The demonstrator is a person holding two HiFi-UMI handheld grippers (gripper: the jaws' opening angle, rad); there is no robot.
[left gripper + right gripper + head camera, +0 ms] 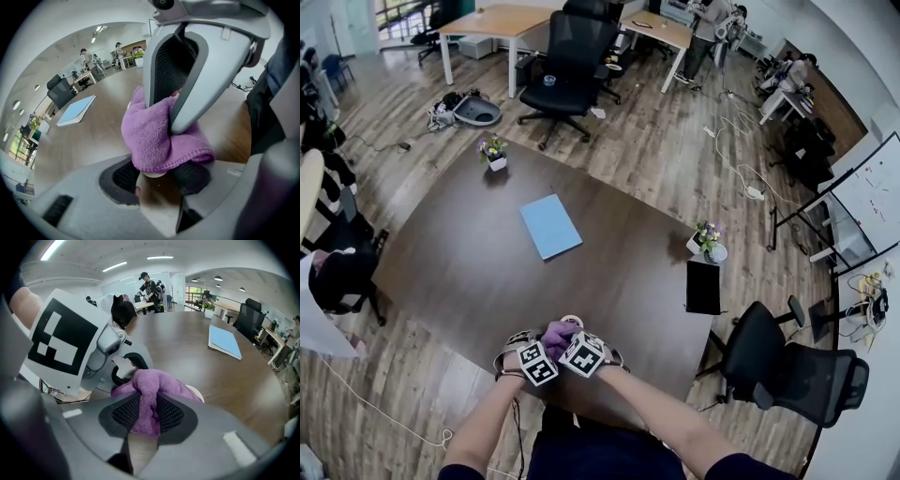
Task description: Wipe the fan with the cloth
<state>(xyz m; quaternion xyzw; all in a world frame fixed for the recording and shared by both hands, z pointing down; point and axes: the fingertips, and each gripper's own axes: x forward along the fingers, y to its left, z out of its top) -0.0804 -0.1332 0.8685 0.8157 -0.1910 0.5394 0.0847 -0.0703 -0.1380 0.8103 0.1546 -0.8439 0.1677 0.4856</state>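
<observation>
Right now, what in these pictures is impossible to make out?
Both gripper views: the purple cloth covers the fan except a pale rim.
Head view: the black object at the table edge, too small to identify.
Head view: the blue item, folder or book, too small to tell.
Head view: bottom edge cuts off the person's body.

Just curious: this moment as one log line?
left gripper: shut on fan | right gripper: shut on cloth | cloth: over fan

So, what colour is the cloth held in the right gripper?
Purple, plain, with no pattern. The cloth shows best in the right gripper view.
</observation>
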